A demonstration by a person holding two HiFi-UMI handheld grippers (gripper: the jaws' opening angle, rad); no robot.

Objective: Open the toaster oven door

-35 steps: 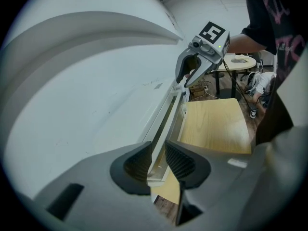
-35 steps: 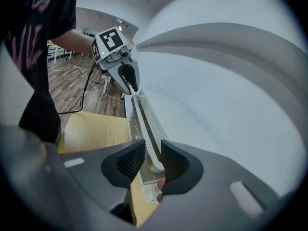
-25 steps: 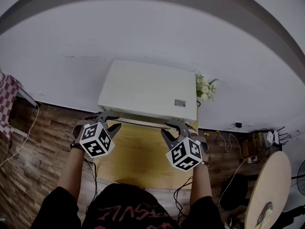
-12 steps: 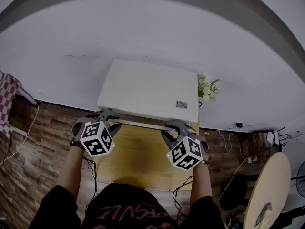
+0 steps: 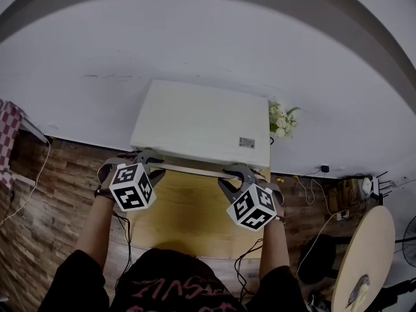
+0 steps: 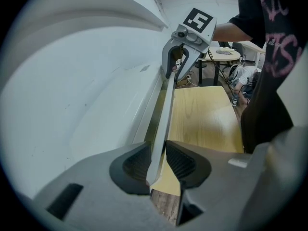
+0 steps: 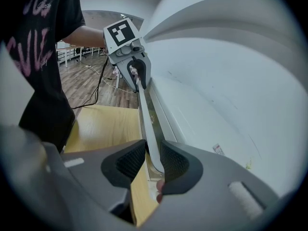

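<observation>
White wall [image 5: 195,44] backed a white toaster oven [image 5: 201,119] on a yellow wooden table [image 5: 188,207]. The left gripper [image 6: 156,162] and the right gripper [image 7: 153,160] each had jaws narrowed onto the oven's door handle [image 6: 166,109], 1 near each end. The oven body lay just beyond both grippers, and the tabletop lay beneath them.

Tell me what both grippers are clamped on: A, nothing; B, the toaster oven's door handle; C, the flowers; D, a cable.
B: the left gripper and the right gripper each pinch the white door handle, one near each end, along the front of the toaster oven.
</observation>
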